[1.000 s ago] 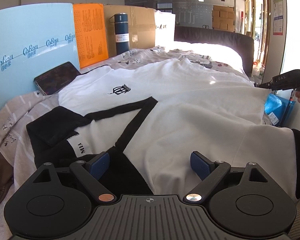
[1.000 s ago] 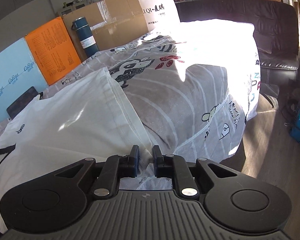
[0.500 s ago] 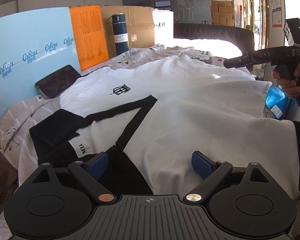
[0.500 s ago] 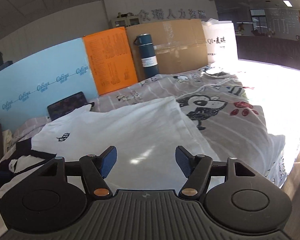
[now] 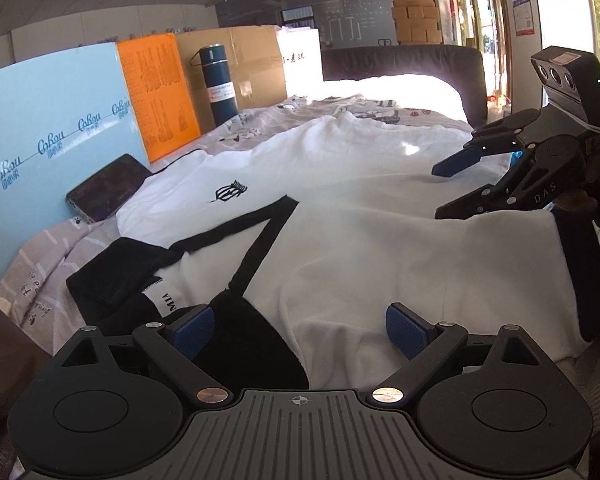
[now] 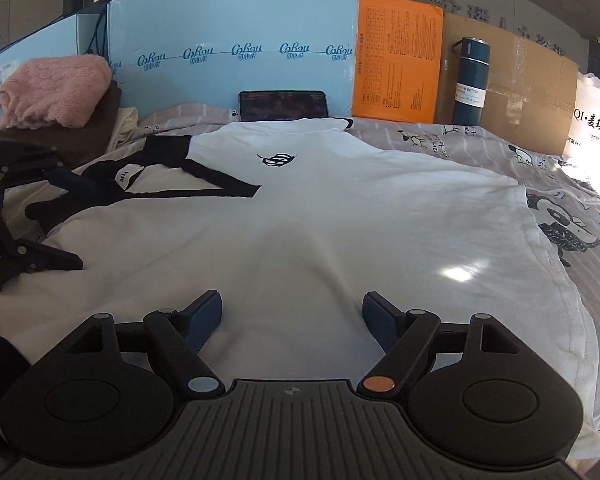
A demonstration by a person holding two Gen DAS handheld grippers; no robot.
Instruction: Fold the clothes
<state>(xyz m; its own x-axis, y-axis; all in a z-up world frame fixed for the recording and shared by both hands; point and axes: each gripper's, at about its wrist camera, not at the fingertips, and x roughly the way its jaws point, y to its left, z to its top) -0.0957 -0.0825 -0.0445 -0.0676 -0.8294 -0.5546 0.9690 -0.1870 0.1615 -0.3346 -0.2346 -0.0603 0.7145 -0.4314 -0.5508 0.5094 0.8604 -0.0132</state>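
Left tongs [image 5: 298,330] released, right tongs [image 6: 292,318] released, over white shirt [image 6: 320,220]

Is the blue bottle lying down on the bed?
No, the blue bottle stands upright against the cardboard, behind the white shirt.

Right gripper [image 6: 292,320] is letting go of the white shirt [image 6: 320,216] hem, jaws now spread wide, and swinging round over its near edge toward the left gripper [image 6: 40,224]; the hem is lying flat.
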